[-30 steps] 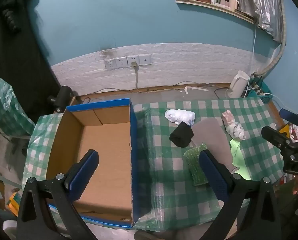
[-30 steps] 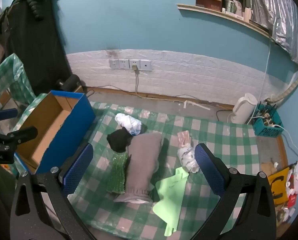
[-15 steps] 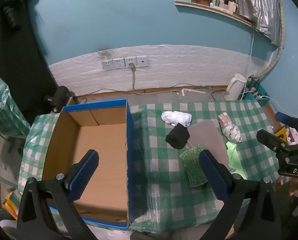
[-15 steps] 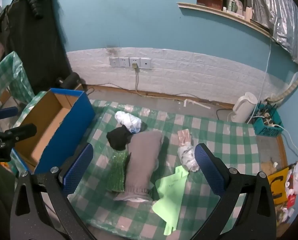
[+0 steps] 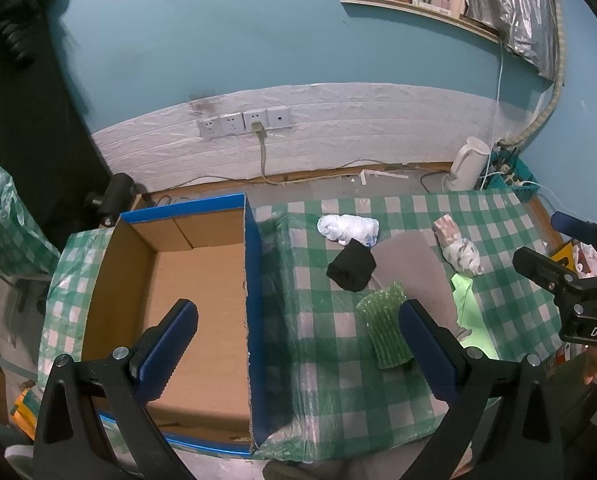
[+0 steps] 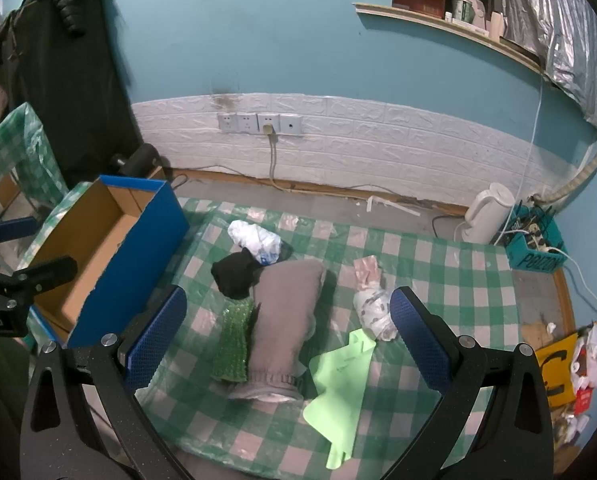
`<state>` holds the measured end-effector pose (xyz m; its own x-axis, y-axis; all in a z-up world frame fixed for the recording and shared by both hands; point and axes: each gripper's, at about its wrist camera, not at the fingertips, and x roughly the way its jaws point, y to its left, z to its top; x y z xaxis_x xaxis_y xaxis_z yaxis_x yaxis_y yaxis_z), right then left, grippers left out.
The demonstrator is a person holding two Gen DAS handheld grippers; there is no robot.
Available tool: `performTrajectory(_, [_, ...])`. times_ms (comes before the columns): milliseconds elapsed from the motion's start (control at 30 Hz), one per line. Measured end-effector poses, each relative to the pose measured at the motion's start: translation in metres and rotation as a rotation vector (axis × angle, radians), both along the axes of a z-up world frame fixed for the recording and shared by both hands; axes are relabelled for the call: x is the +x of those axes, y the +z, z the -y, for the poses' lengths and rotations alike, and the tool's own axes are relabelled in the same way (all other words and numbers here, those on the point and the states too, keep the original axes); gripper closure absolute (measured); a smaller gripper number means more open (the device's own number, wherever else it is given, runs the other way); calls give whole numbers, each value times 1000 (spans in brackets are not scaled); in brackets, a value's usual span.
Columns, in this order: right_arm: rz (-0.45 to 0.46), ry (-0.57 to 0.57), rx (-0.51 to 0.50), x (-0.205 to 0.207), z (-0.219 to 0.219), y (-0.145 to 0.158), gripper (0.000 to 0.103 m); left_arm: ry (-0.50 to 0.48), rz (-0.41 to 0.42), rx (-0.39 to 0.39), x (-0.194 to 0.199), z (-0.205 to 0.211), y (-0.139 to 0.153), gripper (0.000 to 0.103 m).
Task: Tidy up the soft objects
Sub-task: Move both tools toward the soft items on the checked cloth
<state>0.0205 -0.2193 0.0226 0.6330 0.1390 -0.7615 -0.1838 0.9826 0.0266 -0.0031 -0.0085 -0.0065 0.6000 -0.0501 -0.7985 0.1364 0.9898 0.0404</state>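
Left wrist view: left gripper (image 5: 298, 334) is held high above the table, jaws spread wide, nothing between them. It straddles the blue wall of the cardboard box (image 5: 245, 264); the box interior is seen bare. All soft items are laid out on the checked tablecloth (image 5: 330, 384) to the right of the box: white bundle (image 5: 348, 229), black sock (image 5: 352, 265) touching it, green mesh piece (image 5: 384, 330), grey cloth (image 5: 412, 268), patterned bundle (image 5: 460, 250), light-green sheet (image 5: 464, 300). Against the earlier frames, the whole scene has slid slightly down and left in the frame, so a small camera drift is read; no item is displaced. The right gripper's side profile is seen at the right edge.

Right wrist view: right gripper (image 6: 284, 334) is likewise wide open and empty, hovering over the pile. Between its fingers sit the grey cloth (image 6: 284, 320), the green mesh piece (image 6: 231, 344) touching its left side, and the light-green sheet (image 6: 340, 376) at its right. The black sock (image 6: 234, 276) and white bundle (image 6: 256, 240) are further back; the patterned bundle (image 6: 372, 312) lies just inside the right finger. Framing is almost unchanged from the earlier frames; the box (image 6: 130, 256) has shifted marginally.

Judgement: nothing sorted yet; both tools in pre-grasp hover. A first pick from the pile into the box is expected.
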Motion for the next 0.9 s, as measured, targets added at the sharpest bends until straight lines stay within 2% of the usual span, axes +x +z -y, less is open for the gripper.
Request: performTrajectory(900, [-6,1,-2,0,0,0,2,-13,-6,11,-4,6,-3,2])
